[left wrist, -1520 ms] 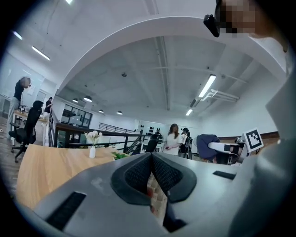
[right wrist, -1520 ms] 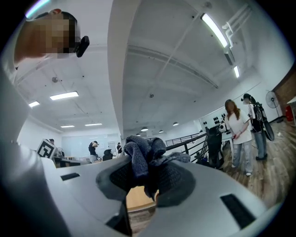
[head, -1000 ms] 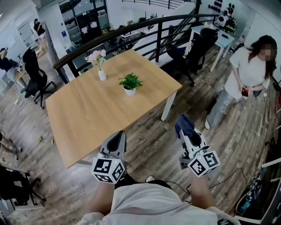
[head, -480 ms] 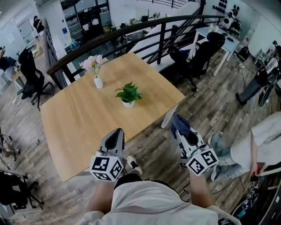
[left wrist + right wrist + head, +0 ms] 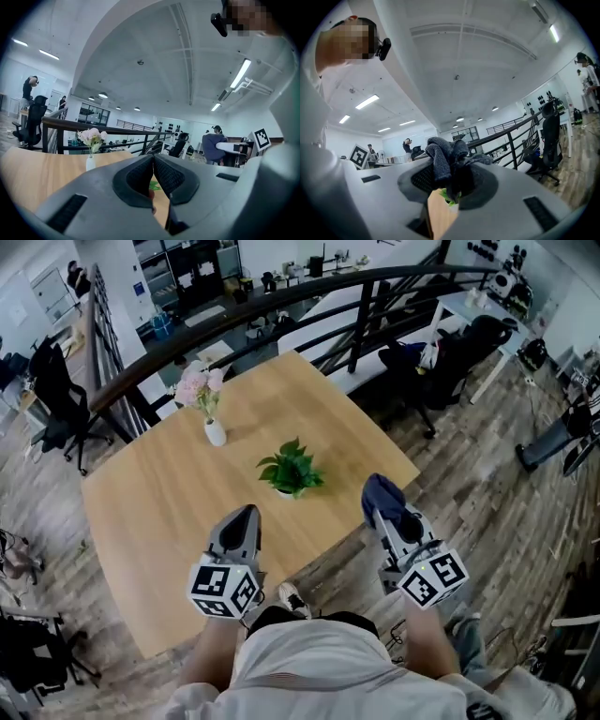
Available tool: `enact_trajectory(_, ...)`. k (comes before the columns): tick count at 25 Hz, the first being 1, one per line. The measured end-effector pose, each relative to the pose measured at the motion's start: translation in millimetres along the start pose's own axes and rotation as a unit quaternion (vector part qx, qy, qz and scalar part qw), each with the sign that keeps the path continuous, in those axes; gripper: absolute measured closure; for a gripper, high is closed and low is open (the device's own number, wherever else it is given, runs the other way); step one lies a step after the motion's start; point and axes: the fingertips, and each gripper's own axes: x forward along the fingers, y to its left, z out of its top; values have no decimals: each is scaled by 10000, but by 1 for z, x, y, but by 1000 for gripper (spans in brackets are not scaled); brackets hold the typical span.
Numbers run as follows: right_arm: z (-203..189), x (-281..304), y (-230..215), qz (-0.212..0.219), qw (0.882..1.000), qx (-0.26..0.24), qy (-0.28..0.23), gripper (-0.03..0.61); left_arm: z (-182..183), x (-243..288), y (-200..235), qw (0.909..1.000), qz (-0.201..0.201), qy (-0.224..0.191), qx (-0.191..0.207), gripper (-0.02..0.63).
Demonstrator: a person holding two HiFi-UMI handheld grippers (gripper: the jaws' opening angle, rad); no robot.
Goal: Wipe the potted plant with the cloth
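Note:
A small green potted plant [image 5: 292, 471] in a white pot stands near the middle of the wooden table [image 5: 150, 512]. My left gripper [image 5: 242, 517] hovers over the table's near edge, left of the plant, jaws shut with nothing between them. My right gripper [image 5: 380, 498] is to the right of the plant, past the table's edge, shut on a dark blue cloth [image 5: 384, 497]. In the right gripper view the bunched cloth [image 5: 445, 159] sticks up from the jaws, and the plant [image 5: 451, 195] shows just below it. In the left gripper view the pads [image 5: 143, 180] meet.
A white vase of pink flowers [image 5: 206, 395] stands at the table's far side. A dark railing [image 5: 281, 306] runs behind the table. Office chairs [image 5: 459, 348] and desks stand beyond on the wood floor. A person's legs [image 5: 553, 437] show at the right edge.
Both grippers have come forward toward the table, now level with the plant's sides. The person at the right has moved out of sight. The cloth stays held.

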Motion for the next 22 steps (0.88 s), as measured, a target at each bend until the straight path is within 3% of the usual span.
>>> enact_trajectory(7, 0, 70, -1, 518, 9980, 76, 365, 423, 8, 17, 49, 9985, 479, 66, -258, 595)
enact_trajectory(12, -7, 121, -14, 1070, 9916, 226, 695, 423, -7, 28, 72, 9924, 866, 208, -848, 595)
enact_trajectory(16, -21, 160, -33, 1677, 9801, 285, 1020, 422, -31, 41, 80, 9814, 1356, 237, -1335, 595)
enact_trajectory(18, -26, 177, -47, 1866, 9746, 410, 1167, 423, -46, 54, 80, 9747, 1400, 305, -1714, 595)
enact_trajectory(22, -42, 198, -63, 2190, 9628, 595, 1465, 422, -89, 70, 94, 9477, 1446, 335, -2824, 592)
